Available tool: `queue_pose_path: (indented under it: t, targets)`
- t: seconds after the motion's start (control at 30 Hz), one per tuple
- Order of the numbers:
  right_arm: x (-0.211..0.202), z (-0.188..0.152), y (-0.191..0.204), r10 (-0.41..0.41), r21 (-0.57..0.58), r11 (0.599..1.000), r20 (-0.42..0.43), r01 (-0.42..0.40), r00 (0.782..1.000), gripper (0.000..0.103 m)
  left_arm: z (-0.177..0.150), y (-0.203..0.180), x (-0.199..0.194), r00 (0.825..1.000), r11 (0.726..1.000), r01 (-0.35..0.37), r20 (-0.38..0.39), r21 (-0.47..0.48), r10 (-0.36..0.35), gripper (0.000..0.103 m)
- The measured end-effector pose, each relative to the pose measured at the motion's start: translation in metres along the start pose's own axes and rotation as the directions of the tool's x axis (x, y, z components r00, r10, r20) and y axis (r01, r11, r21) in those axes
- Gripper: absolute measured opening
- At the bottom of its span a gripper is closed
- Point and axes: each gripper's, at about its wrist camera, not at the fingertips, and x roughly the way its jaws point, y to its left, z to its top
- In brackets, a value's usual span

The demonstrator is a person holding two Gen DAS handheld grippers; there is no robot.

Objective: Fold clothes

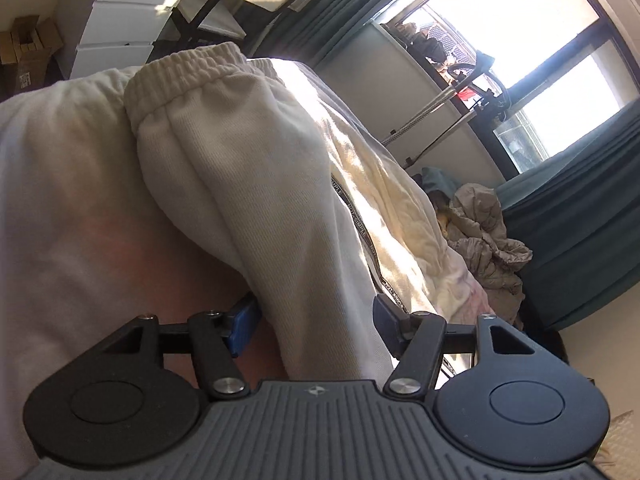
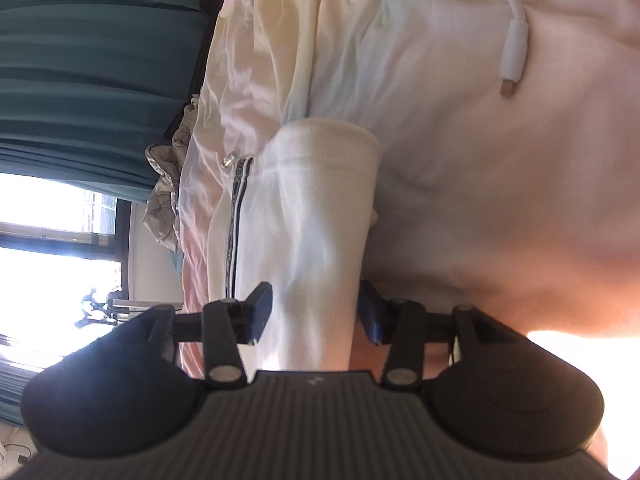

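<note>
Cream sweatpants (image 1: 240,160) lie bunched on a bed with a pale sheet (image 1: 60,200). Their elastic waistband (image 1: 180,80) is at the far end in the left wrist view, and a dark striped tape (image 1: 360,232) runs down the side. My left gripper (image 1: 316,320) is shut on a thick fold of the pants, with a blue pad on either side of the cloth. In the right wrist view the pants (image 2: 320,200) end in a folded edge (image 2: 328,132). My right gripper (image 2: 312,312) is shut on the cloth below that edge.
A white cable with a USB plug (image 2: 514,52) lies on the sheet (image 2: 480,140) beyond the pants. A crumpled grey cloth (image 1: 484,240) sits beside the bed near teal curtains (image 1: 580,240) and a bright window (image 1: 520,20). Cardboard boxes (image 1: 24,48) and white drawers (image 1: 120,28) stand behind.
</note>
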Motion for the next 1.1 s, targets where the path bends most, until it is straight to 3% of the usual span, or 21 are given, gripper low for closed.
queue_pose_path:
  t: [0.13,0.3,0.53,0.77,0.87,0.93,1.1]
  targets:
    - [0.006,-0.012,0.016,-0.008,-0.083,0.997,-0.08,0.001,0.997,0.056,-0.024,-0.037,-0.015,0.998,0.984,-0.026,0.062,0.178,0.015,0.071]
    - [0.017,-0.019,0.019,-0.039,-0.131,0.991,-0.094,0.026,0.995,0.057,-0.054,-0.083,-0.033,0.99,0.918,-0.072,0.141,0.389,0.018,0.072]
    - [0.034,-0.005,0.011,0.031,-0.115,0.993,-0.004,-0.031,1.0,0.056,-0.087,-0.121,0.026,0.999,0.835,-0.045,0.038,0.549,0.029,0.072]
    - [0.052,0.005,0.012,0.075,-0.173,0.983,0.092,-0.058,0.993,0.051,-0.113,-0.134,0.084,0.996,0.746,-0.07,0.009,0.662,0.086,0.072]
    - [0.057,0.007,0.015,0.085,-0.197,0.978,0.115,-0.061,0.99,0.043,-0.126,-0.133,0.096,0.994,0.693,-0.087,0.019,0.715,0.106,0.073]
    - [0.061,0.009,0.018,0.08,-0.215,0.975,0.127,-0.052,0.989,0.031,-0.128,-0.132,0.098,0.995,0.686,-0.083,0.017,0.723,0.103,0.074]
    - [0.056,0.001,0.044,0.069,-0.344,0.939,0.195,0.002,0.978,0.018,-0.124,-0.13,0.099,0.996,0.69,-0.066,0.005,0.721,0.09,0.075]
